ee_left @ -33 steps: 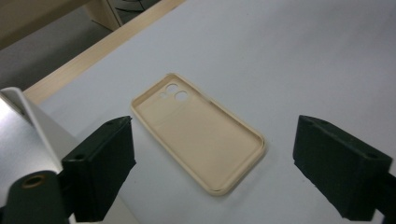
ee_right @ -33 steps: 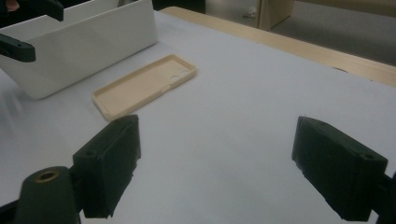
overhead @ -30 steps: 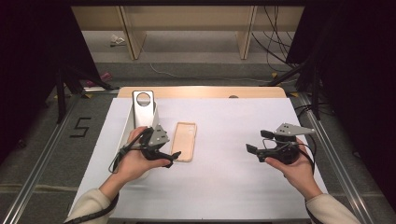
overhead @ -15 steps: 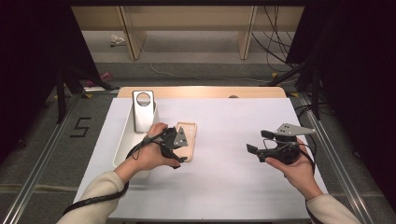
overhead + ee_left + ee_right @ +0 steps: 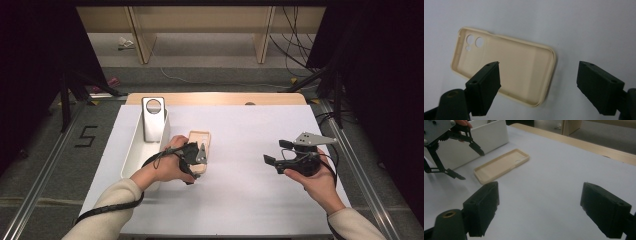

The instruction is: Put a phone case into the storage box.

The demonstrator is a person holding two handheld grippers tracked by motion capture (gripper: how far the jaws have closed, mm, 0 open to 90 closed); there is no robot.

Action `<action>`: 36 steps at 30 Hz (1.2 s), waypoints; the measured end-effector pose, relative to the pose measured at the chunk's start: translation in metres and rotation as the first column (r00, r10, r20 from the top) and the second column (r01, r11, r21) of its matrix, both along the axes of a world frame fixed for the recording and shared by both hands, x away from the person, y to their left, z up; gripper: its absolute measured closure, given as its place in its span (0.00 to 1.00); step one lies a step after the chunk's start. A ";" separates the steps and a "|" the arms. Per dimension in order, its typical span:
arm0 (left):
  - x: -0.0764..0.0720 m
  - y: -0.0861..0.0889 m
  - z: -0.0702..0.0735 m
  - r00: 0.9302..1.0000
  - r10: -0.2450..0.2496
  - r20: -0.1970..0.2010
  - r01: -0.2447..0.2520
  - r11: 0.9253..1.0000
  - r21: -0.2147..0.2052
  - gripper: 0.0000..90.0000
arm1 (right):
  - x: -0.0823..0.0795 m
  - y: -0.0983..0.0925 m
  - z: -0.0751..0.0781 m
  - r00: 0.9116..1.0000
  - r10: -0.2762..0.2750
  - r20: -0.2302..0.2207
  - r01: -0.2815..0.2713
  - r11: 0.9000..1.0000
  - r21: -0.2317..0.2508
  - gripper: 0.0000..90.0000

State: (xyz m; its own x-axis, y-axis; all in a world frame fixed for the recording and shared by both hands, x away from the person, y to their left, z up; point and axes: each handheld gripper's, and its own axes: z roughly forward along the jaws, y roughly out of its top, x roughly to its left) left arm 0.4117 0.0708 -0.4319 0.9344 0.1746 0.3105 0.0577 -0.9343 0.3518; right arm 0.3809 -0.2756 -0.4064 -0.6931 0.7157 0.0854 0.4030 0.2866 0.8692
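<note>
Left gripper point(image 5: 537, 87) jaws apart, just been closing slightly, hovering over case point(image 5: 504, 71); nothing pinched. Case flat on table point(image 5: 240, 200), beside bin point(image 5: 142, 150). Right gripper point(image 5: 546, 212) agape, idle. Risk: thin rim slips, case skids.

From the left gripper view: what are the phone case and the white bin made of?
Phone case: looks like soft silicone or TPU, matte beige; thin rolled lip, moulded camera holes, no glare. White bin: probably rigid plastic, smooth satin white with thin straight walls; coated metal cannot be ruled out.
</note>
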 end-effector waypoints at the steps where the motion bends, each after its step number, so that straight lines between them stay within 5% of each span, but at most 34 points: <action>1: 0.000 -0.001 0.001 1.000 -0.003 0.000 0.003 1.000 -0.004 0.21 | 0.000 0.000 0.000 1.000 0.000 0.000 0.000 1.000 0.000 0.18; 18: 0.005 -0.011 -0.012 0.998 -0.066 -0.003 0.066 0.988 0.136 0.22 | 0.000 -0.001 0.000 1.000 -0.003 0.000 0.003 1.000 0.001 0.18; 36: 0.011 -0.021 -0.016 0.992 -0.095 -0.085 0.110 0.977 0.184 0.30 | 0.000 -0.001 0.000 1.000 -0.003 0.001 0.003 1.000 0.000 0.18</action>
